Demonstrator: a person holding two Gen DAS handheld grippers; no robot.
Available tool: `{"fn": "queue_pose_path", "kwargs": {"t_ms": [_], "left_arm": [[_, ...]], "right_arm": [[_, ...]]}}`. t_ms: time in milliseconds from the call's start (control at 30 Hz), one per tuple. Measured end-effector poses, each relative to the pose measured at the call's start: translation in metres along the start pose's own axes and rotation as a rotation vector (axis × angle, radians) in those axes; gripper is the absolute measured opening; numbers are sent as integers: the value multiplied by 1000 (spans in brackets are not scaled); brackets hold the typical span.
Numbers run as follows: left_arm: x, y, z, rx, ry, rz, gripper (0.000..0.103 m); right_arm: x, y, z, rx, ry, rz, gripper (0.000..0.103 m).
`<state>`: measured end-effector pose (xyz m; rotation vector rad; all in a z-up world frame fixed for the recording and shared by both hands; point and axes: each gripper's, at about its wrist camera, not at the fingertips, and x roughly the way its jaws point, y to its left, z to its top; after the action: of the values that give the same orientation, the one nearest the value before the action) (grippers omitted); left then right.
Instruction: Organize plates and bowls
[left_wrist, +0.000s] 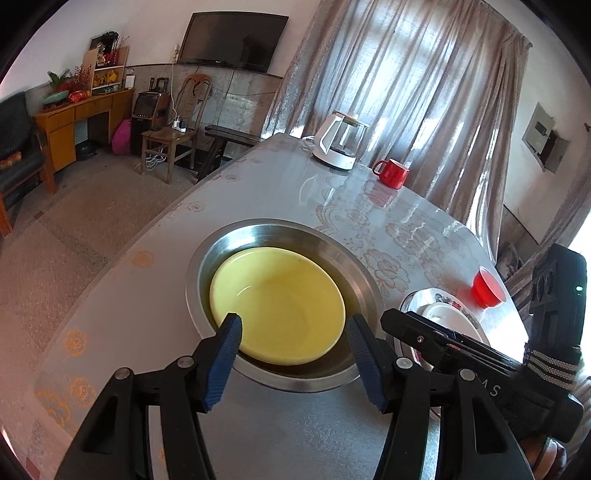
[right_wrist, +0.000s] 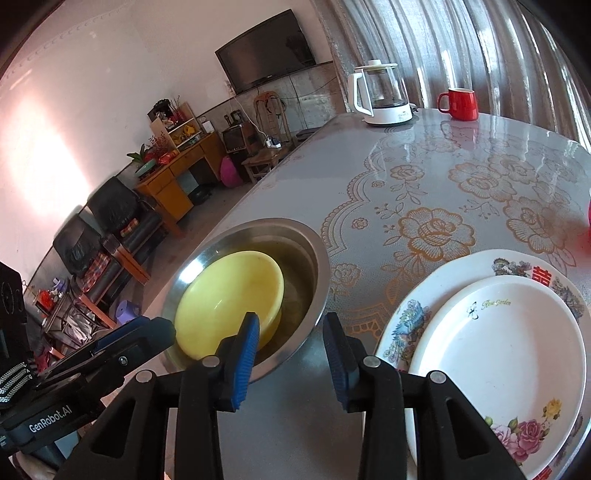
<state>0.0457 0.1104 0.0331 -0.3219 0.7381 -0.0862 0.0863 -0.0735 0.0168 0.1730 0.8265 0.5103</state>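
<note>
Both pairs of fingers gape wide, holding nothing. On the left, the left gripper (left_wrist: 293, 354) hovers over a yellow bowl (left_wrist: 277, 304) nested in a steel basin (left_wrist: 199, 273) — light, probably slick, best pinched at the rim. Right gripper (right_wrist: 290, 354) faces the gap beside two stacked plates (right_wrist: 498, 354) — likely brittle.

Daylight through the curtains, strong fisheye bending

Bright light came through the thin grey-beige curtains (left_wrist: 413, 85) and made white glare on the glossy flowered grey tablecloth (left_wrist: 332, 195). The round steel basin (right_wrist: 317, 258) showed soft reflections. Straight lines curved near the edges, and the corners were black. The pink-lit white wall (right_wrist: 55, 122) looked washed out; the centre stayed sharp.
</note>
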Motion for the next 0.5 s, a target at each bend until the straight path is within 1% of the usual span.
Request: {"fn": "queue_pose_path", "kwargs": {"t_ms": [233, 500], "left_arm": [[-2, -13, 0, 48, -4, -8, 60], [3, -36, -1, 116, 13, -27, 60]], "right_arm": [[-16, -17, -1, 48, -22, -20, 36], [-41, -51, -5, 127, -65, -63, 36]]}}
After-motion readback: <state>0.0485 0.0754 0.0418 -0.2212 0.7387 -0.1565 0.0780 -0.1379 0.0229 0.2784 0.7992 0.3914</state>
